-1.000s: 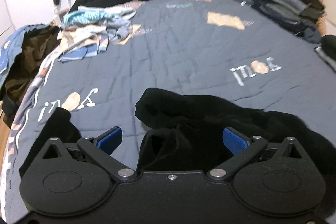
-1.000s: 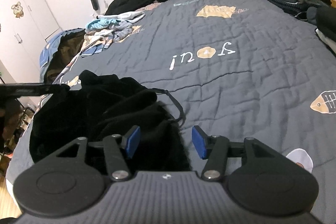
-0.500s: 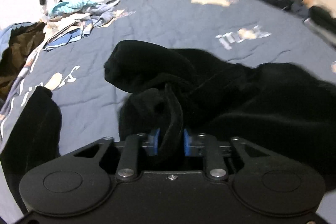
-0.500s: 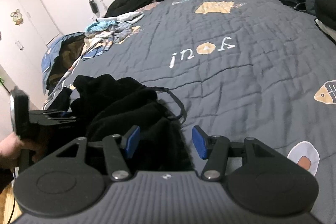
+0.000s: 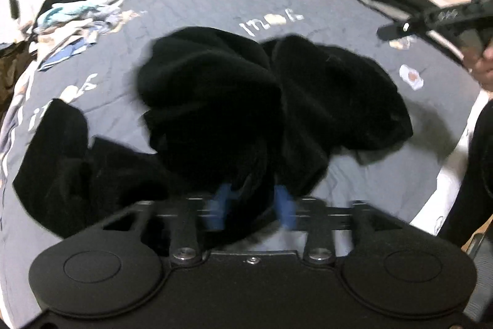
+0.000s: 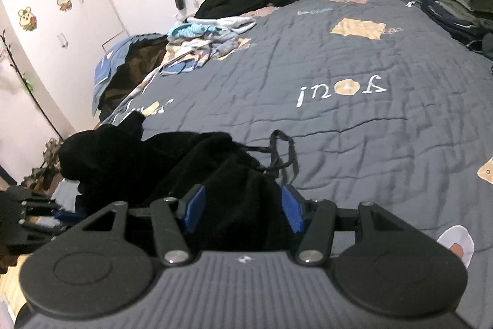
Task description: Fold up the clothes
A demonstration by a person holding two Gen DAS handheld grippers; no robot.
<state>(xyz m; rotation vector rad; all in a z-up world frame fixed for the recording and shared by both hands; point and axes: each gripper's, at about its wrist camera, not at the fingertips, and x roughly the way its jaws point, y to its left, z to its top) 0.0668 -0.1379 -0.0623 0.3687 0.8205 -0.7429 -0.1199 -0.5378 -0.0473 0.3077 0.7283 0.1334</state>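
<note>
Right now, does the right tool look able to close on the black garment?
Probably yes. The right tool is open with the black garment bunched between its blue pads, and nothing else lies between them. The left tool grips the same garment.

Both wrist views look low across the bed [image 6: 369,57], sharing the seemingly same black garment [image 5: 246,100].

left tool [image 5: 251,207] clamped, right tool [image 6: 243,208] spread apart

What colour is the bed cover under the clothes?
Grey-blue bed cover with tan patches and white lettering; clearest from the right wrist.
</note>
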